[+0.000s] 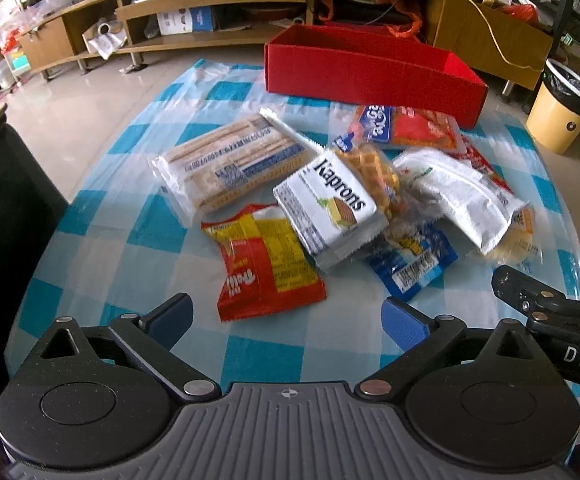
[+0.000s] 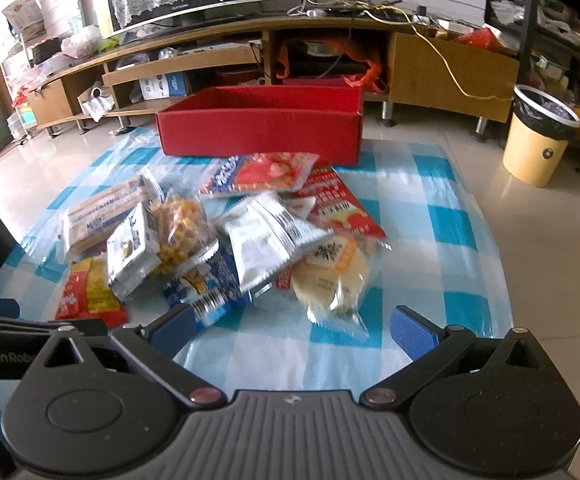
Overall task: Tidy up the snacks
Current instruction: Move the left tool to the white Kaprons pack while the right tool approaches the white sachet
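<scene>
In the left wrist view the left gripper [image 1: 287, 316] hovers with its jaws spread wide and nothing between them, only the blue-and-white checked cloth [image 1: 101, 240] below. Just ahead of the gap, a little toward the left jaw, lies a red and yellow snack packet [image 1: 265, 264]. Straight ahead and further out a white Kaprons wafer pack [image 1: 330, 208] rests tilted on the heap, with a long clear pack of biscuit sticks [image 1: 225, 164] ahead of the left jaw and a blue packet [image 1: 414, 256] and a white pouch [image 1: 462, 196] ahead of the right jaw. Beyond the whole heap stands the open red box [image 1: 370, 68]. The right gripper's black arm reaches in from the right edge. In the right wrist view the right gripper [image 2: 294, 326] is likewise wide open and empty over the cloth. The blue packet [image 2: 205, 284] lies just beyond its left jaw, close to the blue pad; whether they touch cannot be told. A clear bag with a pale round cake [image 2: 330, 276] sits ahead of the gap, the white pouch [image 2: 265, 236] behind it, and the red box [image 2: 261, 130] far ahead, apart from the snacks.
</scene>
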The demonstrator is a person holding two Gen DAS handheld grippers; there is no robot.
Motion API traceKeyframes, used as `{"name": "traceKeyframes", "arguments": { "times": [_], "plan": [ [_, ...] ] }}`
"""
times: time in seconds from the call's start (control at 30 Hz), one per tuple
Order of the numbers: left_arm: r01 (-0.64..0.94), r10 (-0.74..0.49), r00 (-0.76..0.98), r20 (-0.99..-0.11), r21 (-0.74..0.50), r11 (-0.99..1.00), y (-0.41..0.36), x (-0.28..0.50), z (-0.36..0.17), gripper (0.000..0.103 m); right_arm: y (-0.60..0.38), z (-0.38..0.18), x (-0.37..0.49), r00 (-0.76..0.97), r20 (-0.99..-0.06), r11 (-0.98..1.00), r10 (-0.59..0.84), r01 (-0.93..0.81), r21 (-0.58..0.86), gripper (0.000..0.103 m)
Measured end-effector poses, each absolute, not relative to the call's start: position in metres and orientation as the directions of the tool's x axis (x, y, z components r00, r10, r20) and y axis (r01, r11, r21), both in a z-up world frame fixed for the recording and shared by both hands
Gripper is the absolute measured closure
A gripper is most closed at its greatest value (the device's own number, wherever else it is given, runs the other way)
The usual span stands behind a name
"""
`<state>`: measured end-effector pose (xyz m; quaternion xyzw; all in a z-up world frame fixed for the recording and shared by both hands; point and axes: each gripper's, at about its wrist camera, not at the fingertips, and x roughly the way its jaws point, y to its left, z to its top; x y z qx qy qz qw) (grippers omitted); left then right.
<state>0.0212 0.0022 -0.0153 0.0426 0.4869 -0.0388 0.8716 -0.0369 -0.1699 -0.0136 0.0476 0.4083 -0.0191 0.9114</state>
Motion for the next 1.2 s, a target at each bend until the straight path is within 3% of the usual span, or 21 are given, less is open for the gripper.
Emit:
{"name": "traceKeyframes", "arguments": {
  "times": [0.33,0.8,1.03,1.2],
  "plan": [
    [0.118,-0.028,0.511,-0.859,0.038,0.992,0.009,0.052,-0.014,0.001,-0.176,-0.013,0.003,0.634,-0.773,0.998,0.025,0.023,0.051,0.002],
    [0.469,-0.110,0.534,-0.838,0.185,0.864,-0.039,0.094,-0.040,0.001,-0.195,-0.057,0.010,0.465,-0.881,0.994,0.084,0.022,0.106,0.002],
    [0.525,-0.139,0.486,-0.863,0.161,0.836,-0.046,0.104,-0.062,0.001,-0.189,-0.077,0.013,0.422,-0.904,0.997,0.077,-0.010,0.080,0.001],
    [0.529,-0.163,0.472,-0.867,0.131,0.838,-0.049,0.103,-0.059,0.014,-0.179,-0.080,0.009,0.443,-0.895,0.999,0.047,-0.043,0.031,0.001]
  ]
}}
